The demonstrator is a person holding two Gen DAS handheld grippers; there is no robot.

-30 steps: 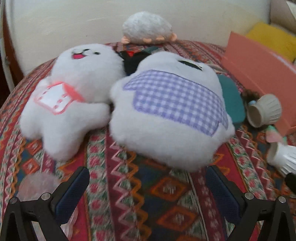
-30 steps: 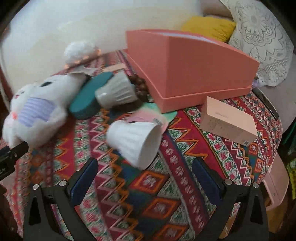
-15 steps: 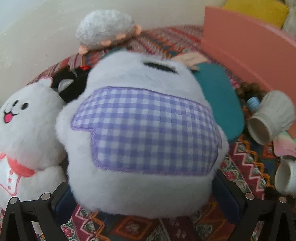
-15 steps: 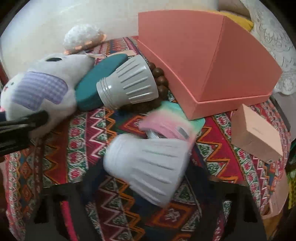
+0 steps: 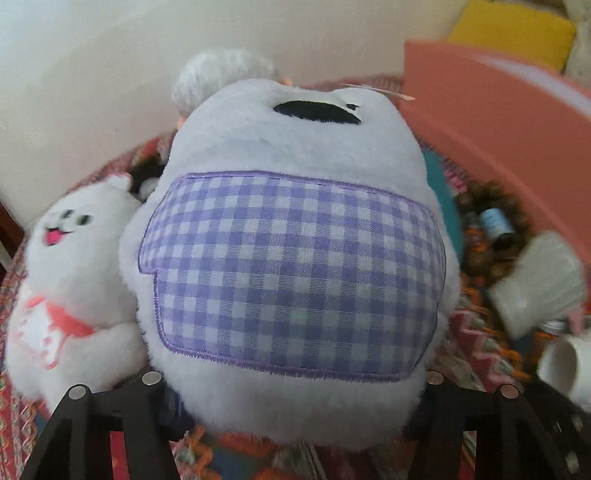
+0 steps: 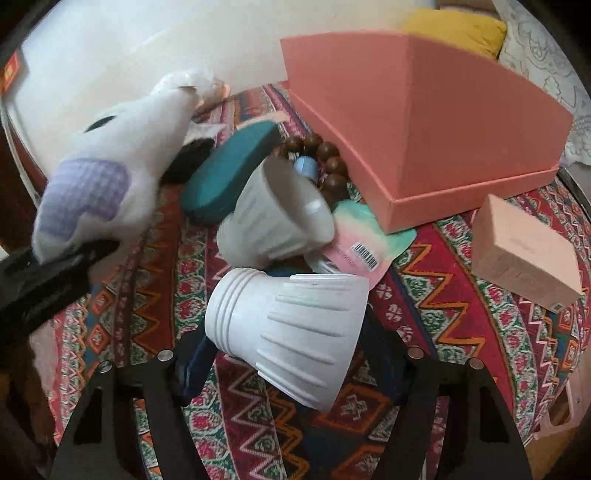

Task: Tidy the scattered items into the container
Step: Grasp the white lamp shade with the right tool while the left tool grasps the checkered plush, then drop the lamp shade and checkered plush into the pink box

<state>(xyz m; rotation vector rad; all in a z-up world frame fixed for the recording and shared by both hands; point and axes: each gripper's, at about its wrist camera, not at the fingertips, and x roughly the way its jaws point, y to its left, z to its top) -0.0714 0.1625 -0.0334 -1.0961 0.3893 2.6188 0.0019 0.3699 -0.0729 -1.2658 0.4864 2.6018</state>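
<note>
Left wrist view: fluffy white plush (image 5: 295,258), purple gingham patch, between jaws.

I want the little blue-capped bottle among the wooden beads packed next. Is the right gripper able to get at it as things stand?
Probably not: the right gripper is shut on the white cup, and the grey cup lies right in front of the bottle.

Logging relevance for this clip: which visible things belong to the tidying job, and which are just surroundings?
Part of the job:
- gingham plush, in the left tool
- white ribbed cup, in the right tool
- grey ribbed cup
- second white plush
- teal pad
- wooden beads
- coral box, the container

Just there:
- yellow cushion
- patterned cloth
- wall
</note>
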